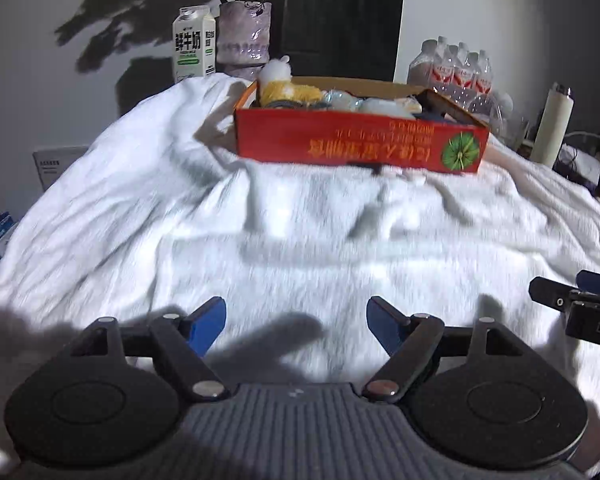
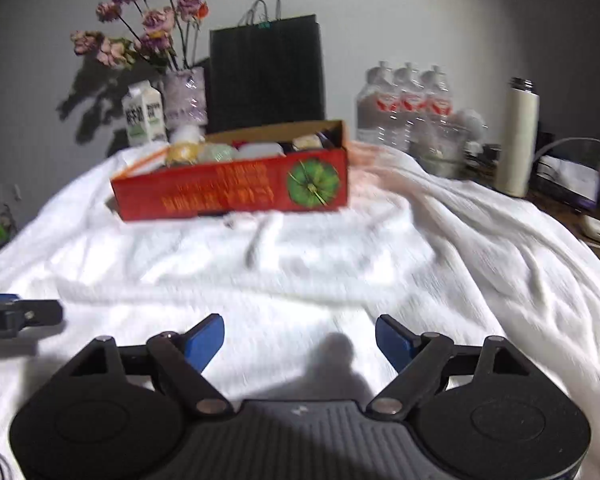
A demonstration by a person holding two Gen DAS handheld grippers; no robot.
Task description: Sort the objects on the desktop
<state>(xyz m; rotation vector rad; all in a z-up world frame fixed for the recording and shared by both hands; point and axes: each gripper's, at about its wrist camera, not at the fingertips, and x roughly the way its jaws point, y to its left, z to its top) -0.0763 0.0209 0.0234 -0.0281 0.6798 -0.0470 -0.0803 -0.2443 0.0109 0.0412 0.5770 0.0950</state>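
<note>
A red cardboard box (image 1: 360, 144) sits at the far side of the white cloth (image 1: 260, 240). It holds a white and yellow plush toy (image 1: 280, 84) and several pale wrapped items. The box also shows in the right wrist view (image 2: 236, 188). My left gripper (image 1: 296, 320) is open and empty, low over the near cloth. My right gripper (image 2: 300, 340) is open and empty, also over the near cloth. The right gripper's tip shows at the left wrist view's right edge (image 1: 572, 300). The left gripper's tip shows at the right wrist view's left edge (image 2: 20, 312).
Behind the box stand a milk carton (image 1: 194, 44), a vase of flowers (image 1: 244, 36), a black paper bag (image 1: 340, 24) and a pack of water bottles (image 1: 456, 68). A white flask (image 1: 554, 124) stands at the right. Cables and small items lie beyond the cloth's right edge (image 2: 596, 228).
</note>
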